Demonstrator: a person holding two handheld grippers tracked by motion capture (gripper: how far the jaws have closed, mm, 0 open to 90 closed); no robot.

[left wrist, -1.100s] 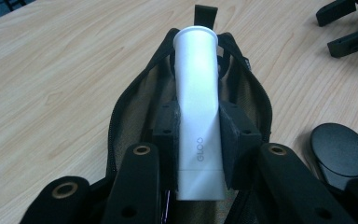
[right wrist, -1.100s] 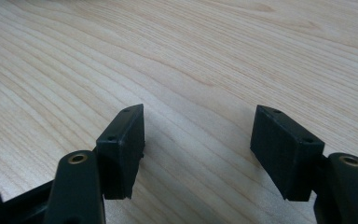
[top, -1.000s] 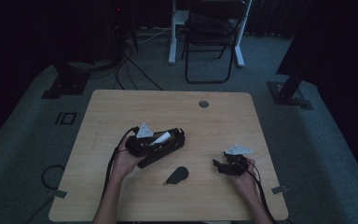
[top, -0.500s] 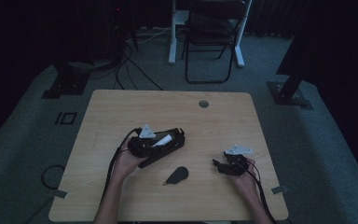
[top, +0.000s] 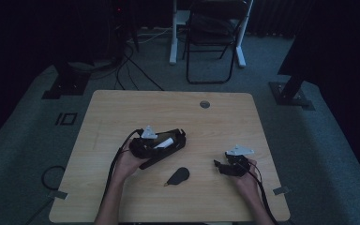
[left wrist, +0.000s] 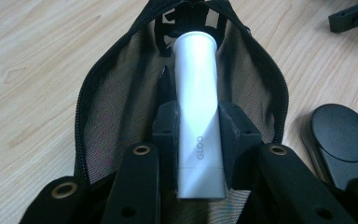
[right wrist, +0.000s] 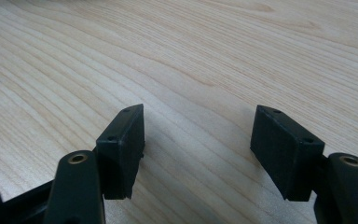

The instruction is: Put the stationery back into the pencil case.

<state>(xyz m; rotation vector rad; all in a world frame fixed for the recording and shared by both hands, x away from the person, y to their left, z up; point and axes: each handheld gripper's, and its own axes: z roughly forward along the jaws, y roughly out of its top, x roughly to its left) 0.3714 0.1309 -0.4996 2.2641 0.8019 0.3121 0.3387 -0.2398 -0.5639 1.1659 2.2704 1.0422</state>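
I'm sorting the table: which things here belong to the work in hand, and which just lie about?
In the work:
- white tube, clamped in the left gripper
- black mesh pouch, unzipped, tube going in

Lying about:
- flat black tool on the table
- right gripper, jaws open, holding nothing

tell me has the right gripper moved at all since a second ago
No. The right gripper sits at the same spot on the table, just as far from its right edge and from the dark flat object beside it.
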